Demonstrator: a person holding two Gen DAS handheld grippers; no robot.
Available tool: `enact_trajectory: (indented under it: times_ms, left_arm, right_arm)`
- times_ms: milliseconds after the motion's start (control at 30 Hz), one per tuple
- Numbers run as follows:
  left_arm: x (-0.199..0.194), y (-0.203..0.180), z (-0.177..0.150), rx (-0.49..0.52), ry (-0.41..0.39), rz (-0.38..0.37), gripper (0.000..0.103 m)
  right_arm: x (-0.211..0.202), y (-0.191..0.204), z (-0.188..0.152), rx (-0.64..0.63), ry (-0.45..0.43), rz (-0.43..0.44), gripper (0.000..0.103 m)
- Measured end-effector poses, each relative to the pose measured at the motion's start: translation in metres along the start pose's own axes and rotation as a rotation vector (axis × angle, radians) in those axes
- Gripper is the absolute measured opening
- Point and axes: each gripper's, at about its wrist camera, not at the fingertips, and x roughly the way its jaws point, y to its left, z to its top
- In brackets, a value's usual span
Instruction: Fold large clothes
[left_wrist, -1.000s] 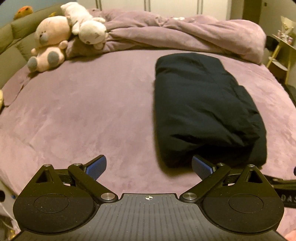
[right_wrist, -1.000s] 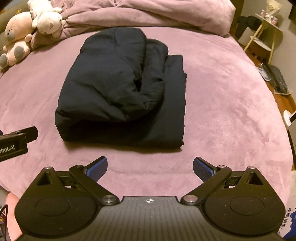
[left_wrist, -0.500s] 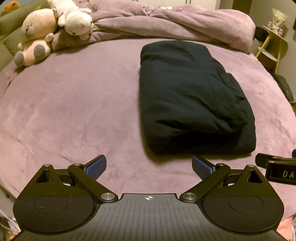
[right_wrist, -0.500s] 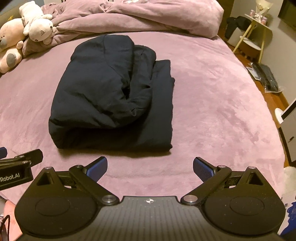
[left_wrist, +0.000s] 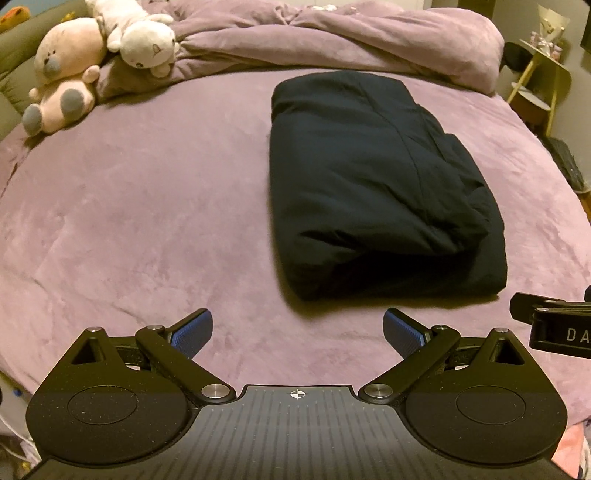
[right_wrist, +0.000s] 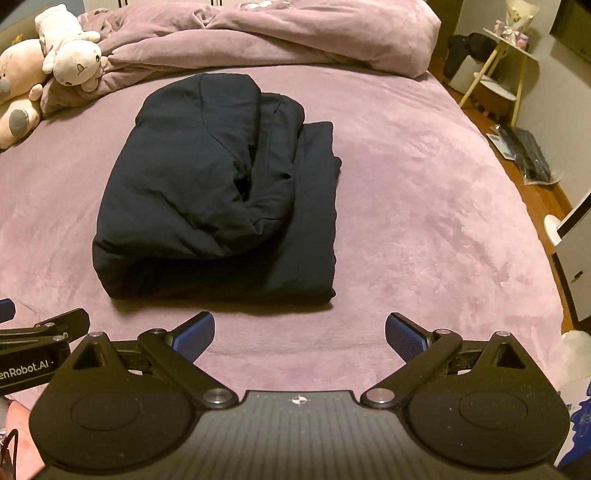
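Left wrist view: the left tool (left_wrist: 297, 328) hangs over the near edge of the bed (left_wrist: 147, 206), its blue pads (left_wrist: 194, 330) spread wide with nothing between them. The dark garment (left_wrist: 373, 184) lies folded into a thick bundle at 1 o'clock, apart from the pads, its near edge just ahead of the right pad. Two plush toys (left_wrist: 66, 85) sit at 10 o'clock beside the rumpled duvet (left_wrist: 332, 40) at 12. Part of the right tool shows at 3 o'clock.

Right wrist view: the right tool (right_wrist: 300, 330) is likewise wide and empty above the bed (right_wrist: 424, 206). The garment (right_wrist: 207, 192) lies at 11 o'clock, a flat layer showing along its right side under the bulkier fold. The toys (right_wrist: 70, 55) are at 10 o'clock. A stool (right_wrist: 495, 92) stands on the floor at 2 o'clock.
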Motion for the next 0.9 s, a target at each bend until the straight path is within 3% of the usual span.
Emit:
enact_trajectory:
  times_ms: [900]
  left_arm:
    - [-0.0004,-0.0002,-0.0008,-0.025,0.024,-0.032,0.101]
  right_arm:
    - [-0.0017,-0.0053,-0.0009,0.024,0.000,0.006,0.099]
